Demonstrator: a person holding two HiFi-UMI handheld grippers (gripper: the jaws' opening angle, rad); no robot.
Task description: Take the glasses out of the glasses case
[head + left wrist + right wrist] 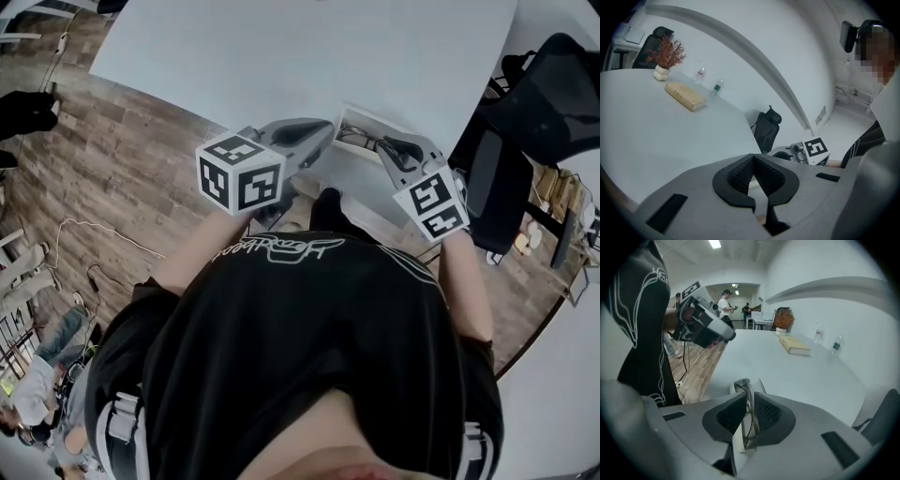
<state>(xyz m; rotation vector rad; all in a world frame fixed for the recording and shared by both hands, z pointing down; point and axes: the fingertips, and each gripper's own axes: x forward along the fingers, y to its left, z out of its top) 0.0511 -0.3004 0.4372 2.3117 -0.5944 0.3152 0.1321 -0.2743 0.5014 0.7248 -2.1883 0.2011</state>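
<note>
R gripper (749, 401) is clamped on the glasses (751, 422), which lie in the open glasses case (380, 120). L gripper (753, 161) looks pinched shut on the case's edge, near the table (281, 56) rim. Step: grip made, lift-out not yet done; next needs a gentle straight raise w/ the case held down.

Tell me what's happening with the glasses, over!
Right gripper shut on glasses. Left gripper shut, tip at the glasses case end. Glasses not yet lifted out of the open case. Nothing in the way.
</note>
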